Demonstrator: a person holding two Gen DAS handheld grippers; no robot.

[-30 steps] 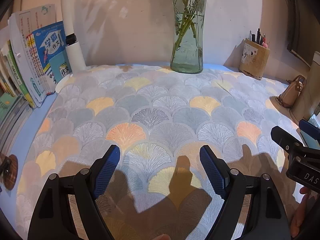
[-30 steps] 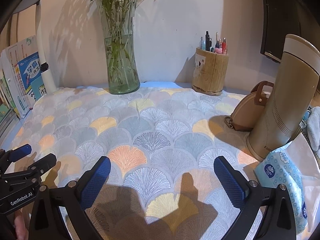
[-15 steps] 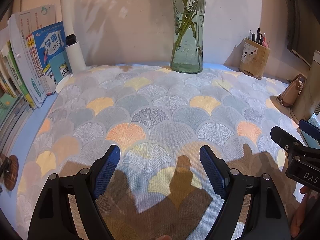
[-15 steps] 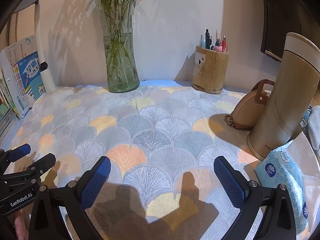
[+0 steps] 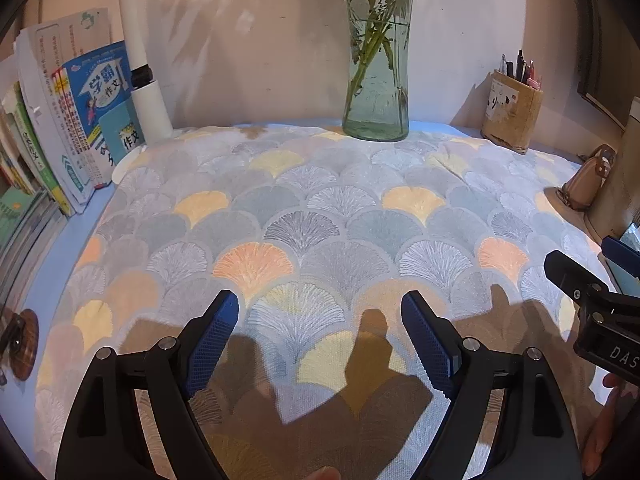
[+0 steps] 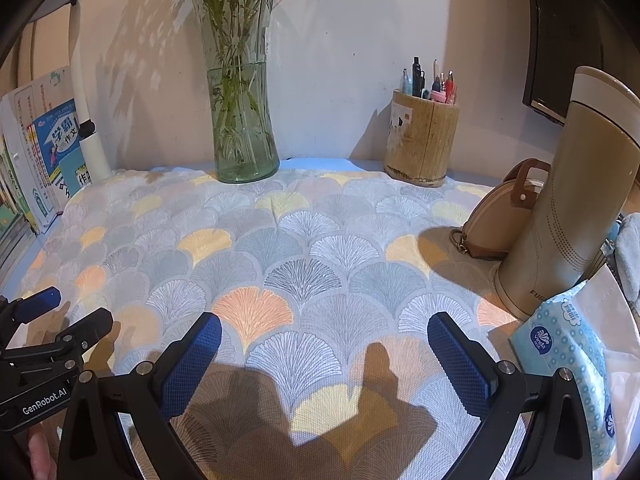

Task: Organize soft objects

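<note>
A fan-patterned cloth [image 5: 320, 208] lies flat over the desk, seen also in the right wrist view as the cloth [image 6: 304, 240]. My left gripper [image 5: 320, 302] hovers over its near part, its jaws opening with nothing between them. To its right, my right gripper [image 6: 324, 322] is held wide open above the same cloth, also empty. A blue tissue pack [image 6: 560, 360] lies at the right edge beside it. A pale fluffy cloth [image 6: 630, 248] peeks in at the far right.
A glass vase [image 5: 376, 80] with stems stands at the back. A pen holder [image 6: 422, 140], a beige flask [image 6: 560, 220] and a tan pouch [image 6: 504, 220] crowd the right side. Books [image 5: 72, 120] and a white lamp stem [image 5: 144, 80] line the left.
</note>
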